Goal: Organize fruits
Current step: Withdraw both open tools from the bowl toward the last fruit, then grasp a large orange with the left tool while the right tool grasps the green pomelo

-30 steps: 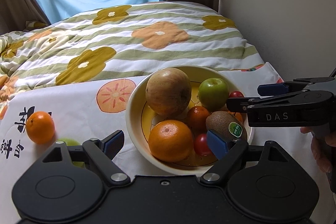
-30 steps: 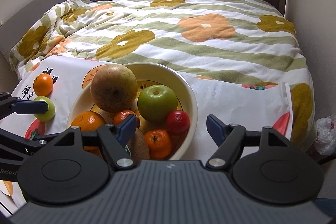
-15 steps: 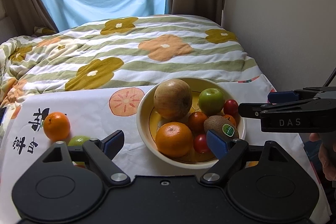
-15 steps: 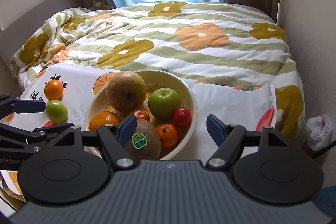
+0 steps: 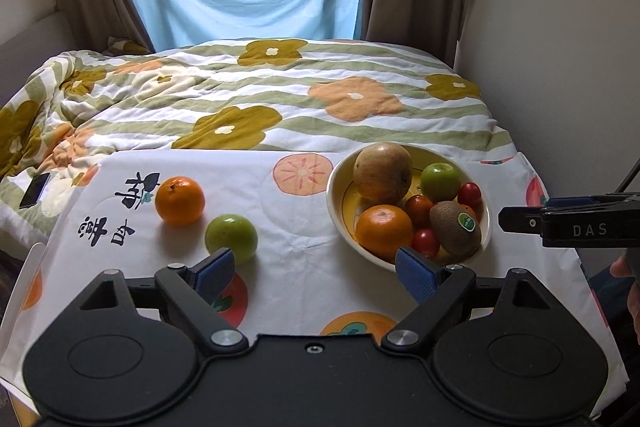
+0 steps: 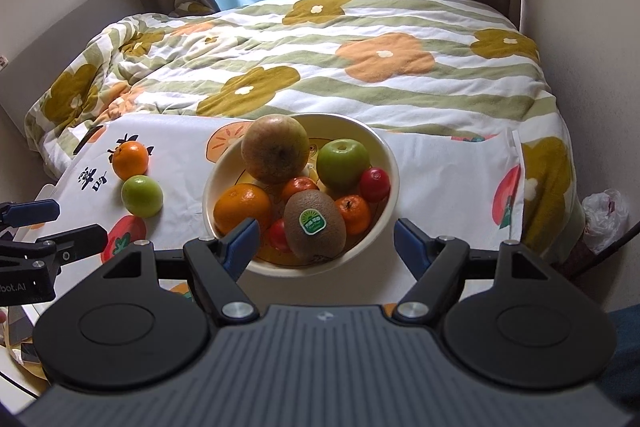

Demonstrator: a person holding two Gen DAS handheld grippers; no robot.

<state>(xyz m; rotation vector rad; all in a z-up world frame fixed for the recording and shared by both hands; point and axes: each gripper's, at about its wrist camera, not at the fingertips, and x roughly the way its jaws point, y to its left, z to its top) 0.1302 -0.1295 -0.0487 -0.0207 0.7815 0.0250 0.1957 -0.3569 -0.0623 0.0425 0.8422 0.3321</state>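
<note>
Your left tool [image 5: 316, 273] is spread wide and holds nothing; your right tool [image 6: 326, 241] is spread too, hovering just short of the bowl [image 6: 384, 147]. Nearest in that bowl lies the stickered kiwi [image 6: 316, 225], with oranges, tomatoes, a green apple and a big pear behind. Left of the bowl, on the printed cloth [image 5: 300, 267], sit a loose green apple [image 5: 231, 237] and, farther back, an orange [image 5: 180, 200]. Beyond lies the flowered quilt [image 5: 280, 95].

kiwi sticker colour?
Green with a white rim, on the kiwi in the bowl; clearest in the right wrist view.
</note>
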